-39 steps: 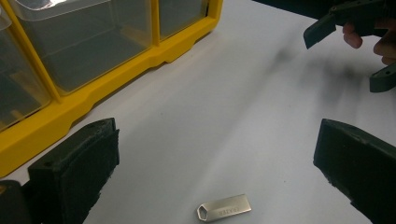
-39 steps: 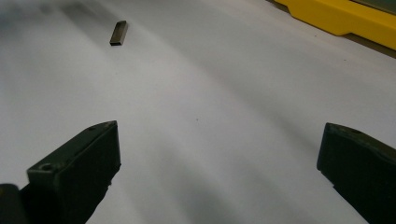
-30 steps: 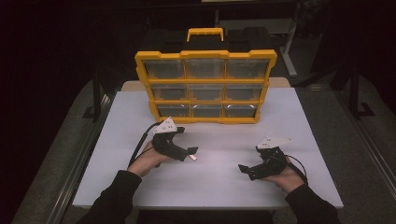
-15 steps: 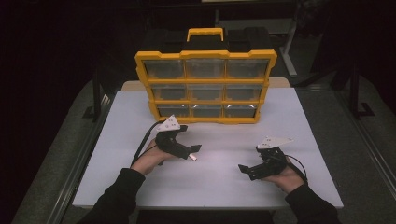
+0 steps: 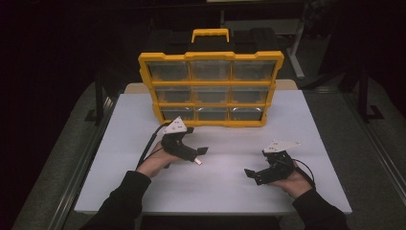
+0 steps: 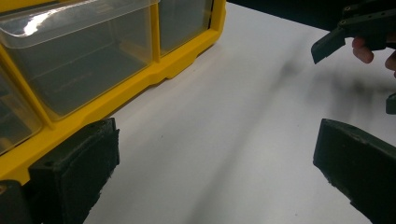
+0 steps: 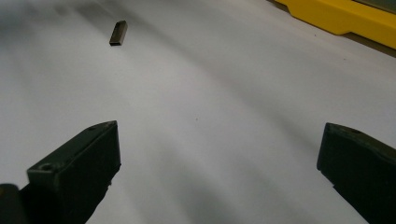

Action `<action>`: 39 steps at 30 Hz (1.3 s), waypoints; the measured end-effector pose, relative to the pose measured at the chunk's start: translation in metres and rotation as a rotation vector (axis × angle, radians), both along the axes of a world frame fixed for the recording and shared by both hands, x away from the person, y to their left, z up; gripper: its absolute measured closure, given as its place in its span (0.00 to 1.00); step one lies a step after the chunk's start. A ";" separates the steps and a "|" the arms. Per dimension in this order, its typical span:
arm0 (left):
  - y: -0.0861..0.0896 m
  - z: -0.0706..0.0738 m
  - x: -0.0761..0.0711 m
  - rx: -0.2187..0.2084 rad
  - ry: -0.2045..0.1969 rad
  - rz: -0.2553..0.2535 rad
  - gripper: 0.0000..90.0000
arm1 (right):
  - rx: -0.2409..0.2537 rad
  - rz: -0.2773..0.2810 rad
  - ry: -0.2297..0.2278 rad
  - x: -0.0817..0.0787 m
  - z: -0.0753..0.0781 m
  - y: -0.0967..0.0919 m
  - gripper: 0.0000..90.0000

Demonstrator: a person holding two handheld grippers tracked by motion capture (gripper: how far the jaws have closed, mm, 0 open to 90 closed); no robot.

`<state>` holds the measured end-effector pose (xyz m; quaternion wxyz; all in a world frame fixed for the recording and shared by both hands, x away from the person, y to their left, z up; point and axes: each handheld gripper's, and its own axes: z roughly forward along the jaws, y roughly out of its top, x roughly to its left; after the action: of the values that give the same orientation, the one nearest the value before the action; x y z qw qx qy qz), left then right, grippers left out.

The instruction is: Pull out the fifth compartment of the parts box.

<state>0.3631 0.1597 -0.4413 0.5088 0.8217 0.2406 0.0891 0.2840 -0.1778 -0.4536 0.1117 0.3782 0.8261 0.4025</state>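
A yellow organizer (image 5: 210, 56) with clear drawers stands upright at the back of the white table (image 5: 316, 134); its bottom drawers (image 6: 79, 70) are close on the left in the left gripper view. A small dark metal piece (image 7: 118, 32) lies on the table, seen as a pale speck (image 5: 197, 162) just beside my left gripper (image 5: 198, 154). That gripper (image 6: 215, 154) is open and holds nothing. My right gripper (image 5: 253, 175) rests at the front right, pointing left toward the piece. It (image 7: 219, 154) is open too, with bare table between its jaws.
The organizer has a yellow carry handle (image 5: 210, 34) on top, and its yellow base edge (image 7: 345, 21) runs along the far side. Dark floor and metal frames (image 5: 98, 96) surround the table. A cable (image 5: 148, 146) trails from the left gripper.
My left gripper has slid a little to the right and forward, toward the organizer. The right gripper and the small piece have stayed where they were.
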 end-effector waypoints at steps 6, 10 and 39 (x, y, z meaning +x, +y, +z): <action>-0.004 0.000 0.001 0.002 -0.005 0.002 0.00 | 0.001 -0.001 0.000 0.000 0.000 0.000 0.00; -0.005 0.000 0.002 0.000 -0.007 0.003 0.00 | 0.001 0.000 0.000 0.000 0.000 0.000 0.00; -0.015 0.005 -0.003 0.048 -0.125 0.006 0.00 | -0.001 0.003 -0.005 0.000 0.001 -0.001 0.00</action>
<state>0.3603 0.1448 -0.4361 0.5029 0.8257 0.2087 0.1474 0.2836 -0.1784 -0.4530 0.1135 0.3758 0.8266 0.4032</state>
